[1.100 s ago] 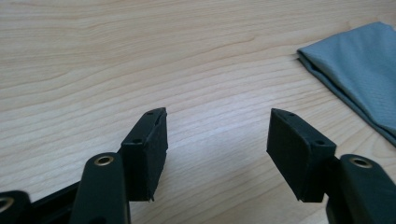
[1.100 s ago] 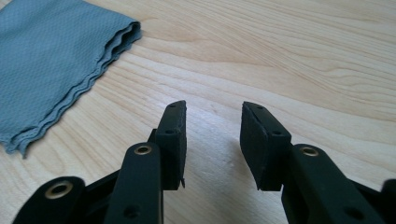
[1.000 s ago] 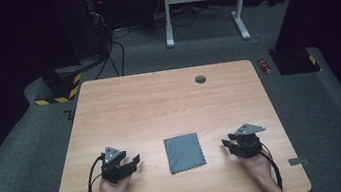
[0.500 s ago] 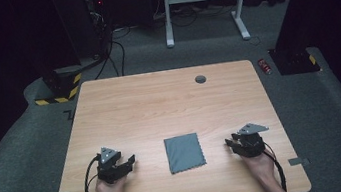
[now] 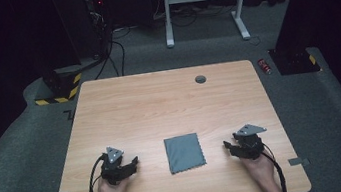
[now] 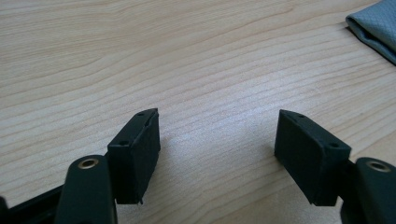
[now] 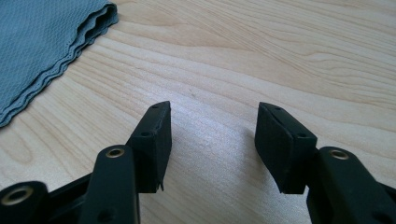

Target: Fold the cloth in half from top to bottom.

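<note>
Left gripper (image 5: 130,163): I have it resting near the front edge of the table (image 5: 159,102), left of the cloth; its jaws have just been opening and stand apart over bare wood, nothing between them.
Cloth (image 5: 184,152): folded grey square, flat on the table between my two grippers, well apart from each; in the left gripper view its corner (image 6: 373,25) peeks in at upper right; in the right gripper view its layered edge (image 7: 46,42) fills the upper left.
Right gripper (image 5: 231,146): right of the cloth, pointed toward it; jaws have just been opening too, apart with only wood between them.
Step in hand: I'd call this the start; both claws readied, cloth not yet touched.
Next move: I judge each gripper must slide inward to a side edge of the cloth, come in low, and pinch the stacked layers without pushing them askew.
Edges and room: front edge sits close under my hands, so little slack backward; plenty of bare wood ahead; a small dark round fitting (image 5: 200,79) lies far off near the back edge.
</note>
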A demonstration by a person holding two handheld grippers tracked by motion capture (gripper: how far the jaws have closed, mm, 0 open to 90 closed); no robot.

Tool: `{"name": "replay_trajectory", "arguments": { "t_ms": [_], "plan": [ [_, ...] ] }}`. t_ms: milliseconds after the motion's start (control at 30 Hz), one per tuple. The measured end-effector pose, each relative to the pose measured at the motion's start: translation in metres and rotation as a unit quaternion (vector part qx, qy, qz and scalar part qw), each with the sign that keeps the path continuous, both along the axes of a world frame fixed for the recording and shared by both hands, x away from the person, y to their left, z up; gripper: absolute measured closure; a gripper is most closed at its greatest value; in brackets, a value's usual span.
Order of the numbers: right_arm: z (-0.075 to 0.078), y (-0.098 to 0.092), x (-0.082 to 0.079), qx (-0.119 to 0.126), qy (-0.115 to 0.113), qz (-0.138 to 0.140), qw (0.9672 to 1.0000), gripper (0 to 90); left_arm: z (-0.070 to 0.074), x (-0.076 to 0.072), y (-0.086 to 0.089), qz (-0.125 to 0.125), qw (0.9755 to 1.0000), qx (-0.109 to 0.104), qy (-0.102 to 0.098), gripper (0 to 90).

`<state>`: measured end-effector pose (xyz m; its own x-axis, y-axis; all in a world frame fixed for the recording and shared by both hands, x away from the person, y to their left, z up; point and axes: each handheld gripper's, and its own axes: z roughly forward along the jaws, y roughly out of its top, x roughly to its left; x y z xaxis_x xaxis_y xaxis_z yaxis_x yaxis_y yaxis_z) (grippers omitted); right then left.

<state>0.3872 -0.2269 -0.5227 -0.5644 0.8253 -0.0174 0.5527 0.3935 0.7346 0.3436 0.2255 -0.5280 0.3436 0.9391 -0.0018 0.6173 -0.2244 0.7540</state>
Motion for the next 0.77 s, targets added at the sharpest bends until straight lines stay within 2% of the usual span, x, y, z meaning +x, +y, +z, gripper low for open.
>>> {"name": "replay_trajectory", "arguments": {
  "t_ms": [767],
  "plan": [
    [0.0,0.0005,0.0001,0.001,0.002,-0.004,1.0,45.0,0.0,0.0,0.0,-0.003,1.0,-0.001,0.003,29.2]
  ]
}}
